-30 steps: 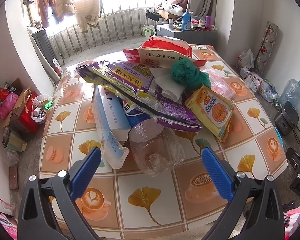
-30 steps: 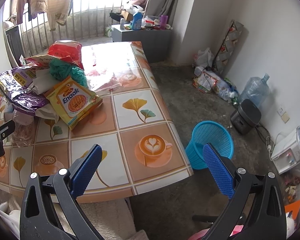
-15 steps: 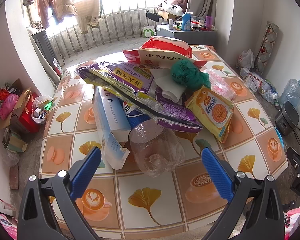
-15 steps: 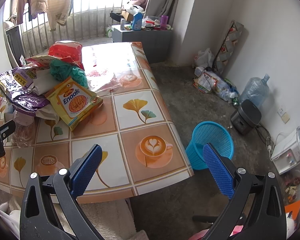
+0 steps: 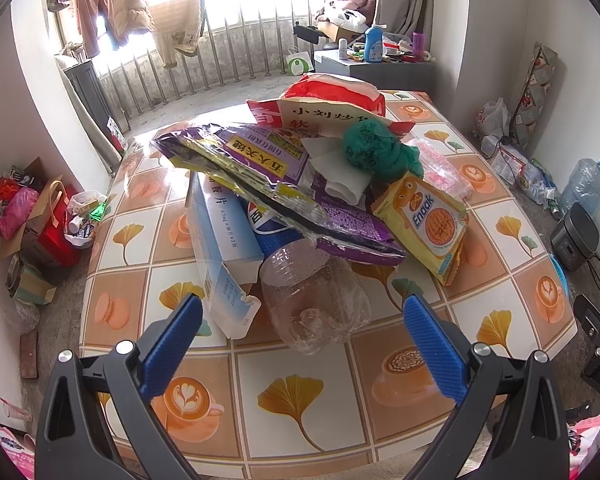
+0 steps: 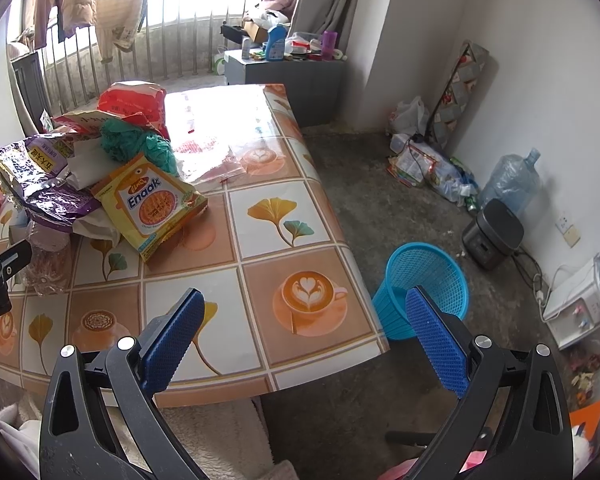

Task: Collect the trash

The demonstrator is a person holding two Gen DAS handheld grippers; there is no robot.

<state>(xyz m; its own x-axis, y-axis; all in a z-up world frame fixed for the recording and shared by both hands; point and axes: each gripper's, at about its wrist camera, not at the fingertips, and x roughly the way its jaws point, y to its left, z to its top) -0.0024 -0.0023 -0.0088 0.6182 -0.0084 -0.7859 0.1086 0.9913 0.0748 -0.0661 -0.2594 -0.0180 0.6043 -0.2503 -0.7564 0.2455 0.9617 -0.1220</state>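
Note:
A pile of trash lies on the tiled table [image 5: 300, 392]: a crushed clear plastic bottle [image 5: 316, 300], a white and blue carton [image 5: 220, 248], a purple snack bag [image 5: 268, 176], a yellow Enaak packet [image 5: 428, 224], a green plastic bag [image 5: 376, 152] and a red bag [image 5: 332, 88]. My left gripper [image 5: 302, 328] is open and empty, just in front of the bottle. My right gripper [image 6: 304, 328] is open and empty over the table's front right corner. The Enaak packet [image 6: 152, 204] shows to its left. A blue mesh waste basket [image 6: 424, 284] stands on the floor beside the table.
A grey cabinet [image 6: 284, 76] with bottles stands behind the table. Bags and boxes [image 5: 32, 216] sit on the floor to the left. A water jug [image 6: 508, 184], a black appliance [image 6: 492, 236] and loose litter lie along the right wall.
The left gripper has eased slightly toward the pile. The right gripper has barely moved. Both stay open.

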